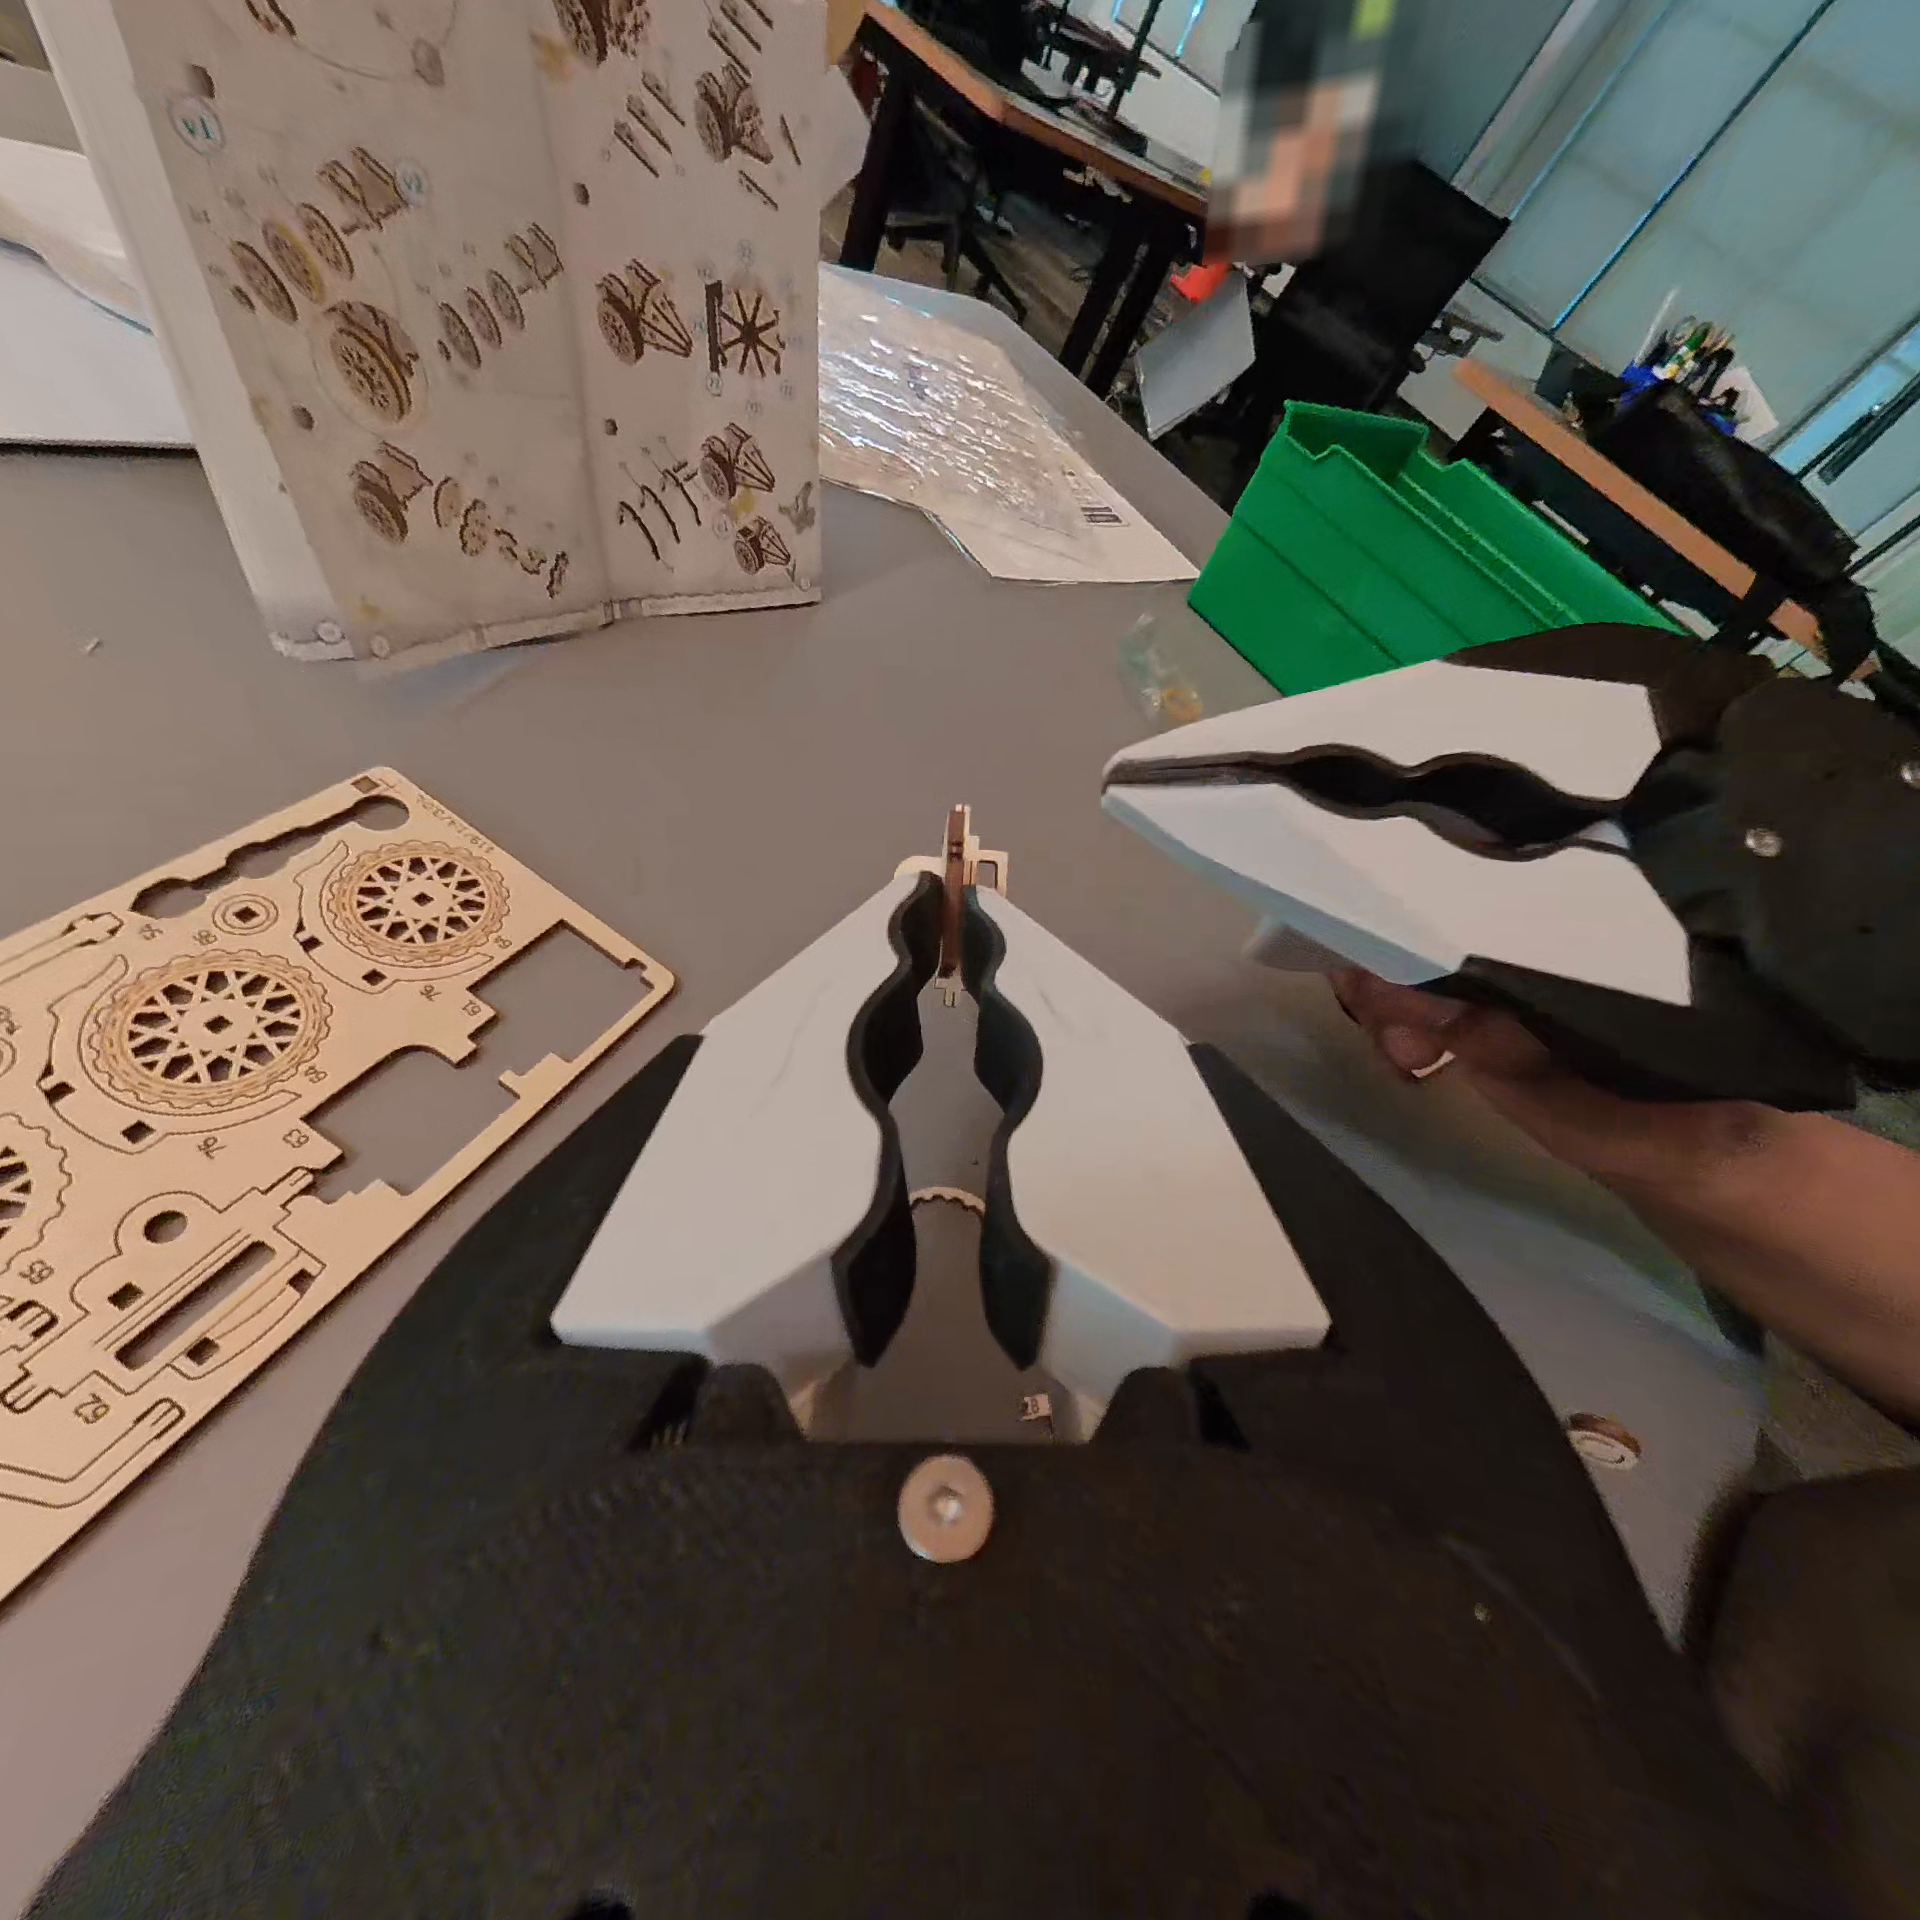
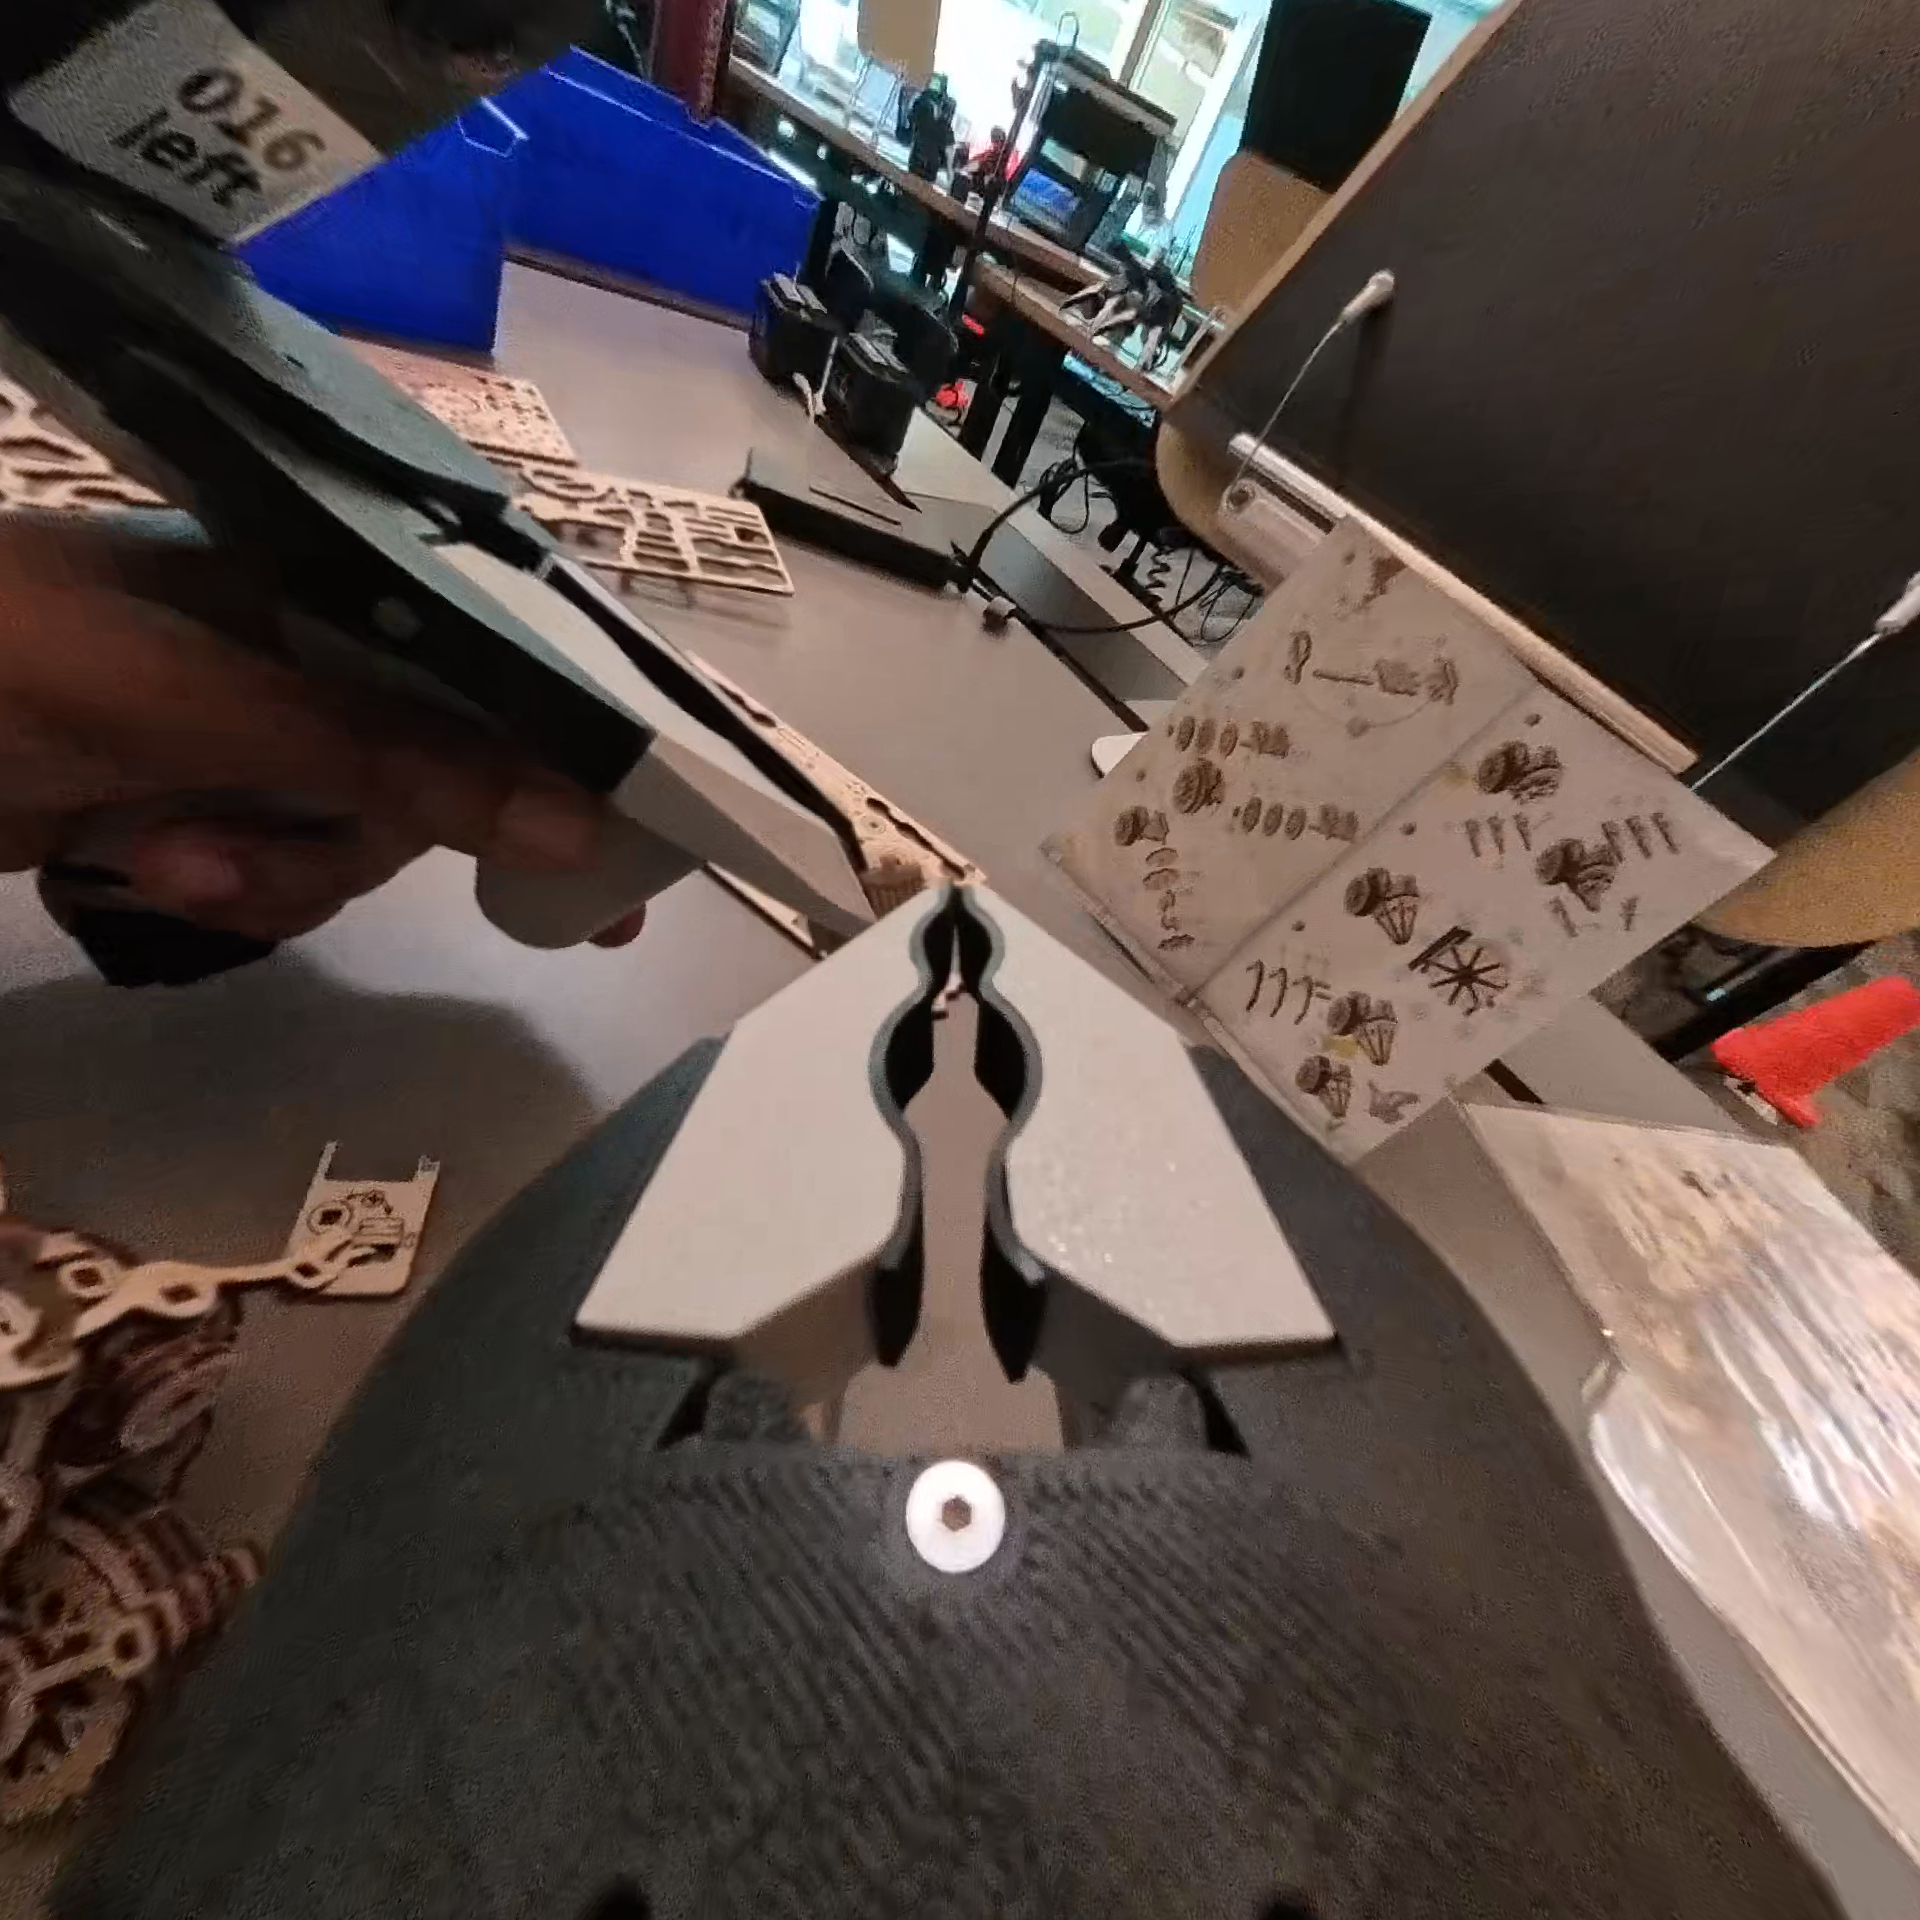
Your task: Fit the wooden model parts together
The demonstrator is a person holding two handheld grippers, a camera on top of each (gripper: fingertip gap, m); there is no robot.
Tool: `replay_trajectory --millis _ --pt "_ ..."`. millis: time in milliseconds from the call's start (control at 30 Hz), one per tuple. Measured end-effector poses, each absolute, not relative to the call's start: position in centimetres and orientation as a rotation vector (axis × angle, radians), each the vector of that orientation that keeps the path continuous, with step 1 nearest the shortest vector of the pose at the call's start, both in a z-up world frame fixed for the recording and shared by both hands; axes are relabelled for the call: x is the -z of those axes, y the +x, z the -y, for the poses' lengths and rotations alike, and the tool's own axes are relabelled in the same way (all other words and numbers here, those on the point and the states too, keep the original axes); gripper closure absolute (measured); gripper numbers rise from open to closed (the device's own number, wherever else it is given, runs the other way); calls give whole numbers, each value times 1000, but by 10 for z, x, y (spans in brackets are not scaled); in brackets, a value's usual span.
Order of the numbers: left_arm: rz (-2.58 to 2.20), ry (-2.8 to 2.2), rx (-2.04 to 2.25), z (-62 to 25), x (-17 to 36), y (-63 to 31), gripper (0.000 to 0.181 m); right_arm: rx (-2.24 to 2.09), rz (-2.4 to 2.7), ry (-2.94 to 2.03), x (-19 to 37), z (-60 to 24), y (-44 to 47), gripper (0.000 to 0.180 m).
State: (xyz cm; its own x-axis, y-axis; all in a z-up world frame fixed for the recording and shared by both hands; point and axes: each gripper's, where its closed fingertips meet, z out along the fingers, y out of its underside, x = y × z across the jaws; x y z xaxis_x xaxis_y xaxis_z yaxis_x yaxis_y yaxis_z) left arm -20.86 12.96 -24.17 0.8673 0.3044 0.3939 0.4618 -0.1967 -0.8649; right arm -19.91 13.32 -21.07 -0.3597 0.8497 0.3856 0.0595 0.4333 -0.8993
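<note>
My left gripper (image 1: 957, 902) is shut on a small flat wooden part (image 1: 957, 852), held on edge above the grey table. The part sticks out past the fingertips. In the right wrist view the left gripper (image 2: 868, 899) comes in from the upper left, with a small toothed wooden piece (image 2: 896, 883) at its tip. My right gripper (image 2: 956, 906) is shut, and I see nothing between its tips. It also shows in the left wrist view (image 1: 1117, 784), to the right of the held part and a short gap away from it.
A laser-cut wooden sheet (image 1: 260, 1039) lies at the left. A folded instruction sheet (image 1: 499, 312) stands behind it, with a plastic bag (image 1: 935, 416) and a green bin (image 1: 1403, 551) to its right. A wooden chain piece (image 2: 353, 1236) and a pile of wooden parts (image 2: 83, 1403) lie nearby. The grippers are tip to tip, or close to it.
</note>
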Motion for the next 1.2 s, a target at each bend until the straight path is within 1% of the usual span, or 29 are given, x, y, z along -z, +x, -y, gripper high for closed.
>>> replay_trajectory --millis 133,267,300,400,567,633,733,767,900,967,1033,1100,1133,1167,1200 --pt "580 -1795 198 -132 243 -204 180 -995 1841 -902 246 -141 -206 180" --pt "528 -1803 141 -132 241 -204 180 -1083 1719 -830 209 -139 -200 180" --pt "485 -1784 148 -134 236 -200 180 -1082 1717 -829 209 -138 -201 180" --pt "430 -1830 90 -135 240 -196 180 -998 1819 -1008 246 -151 -209 180" --pt "368 -1829 -3 -135 236 -197 180 -1140 1703 -984 209 -156 -204 180" --pt "349 -1812 -7 -136 234 -196 180 -1203 1696 -970 208 -149 -202 180" --pt "358 -1780 -5 -133 229 -198 180 -1036 1825 -1126 250 -161 -210 180" --pt "373 -1775 1 -132 229 -201 180 -1052 1835 -1144 252 -162 -209 180" --pt "470 -1730 91 -128 231 -211 180 -1308 1683 -1006 202 -150 -200 180" --pt "527 -1699 180 -127 232 -212 180 -1336 1680 -913 194 -138 -195 180" --pt "575 -1669 266 -128 233 -213 180 -1282 1726 -865 205 -127 -195 180" --pt "619 -1615 341 -126 228 -214 180 -1135 1842 -894 234 -127 -200 179" --pt "638 -1602 350 -124 228 -217 180 -1060 1908 -938 250 -131 -203 174" --pt "645 -1593 357 -123 227 -219 180 -1022 1958 -975 260 -134 -202 166" --pt "645 -1600 338 -122 229 -221 180 -1051 1963 -991 258 -134 -201 162"
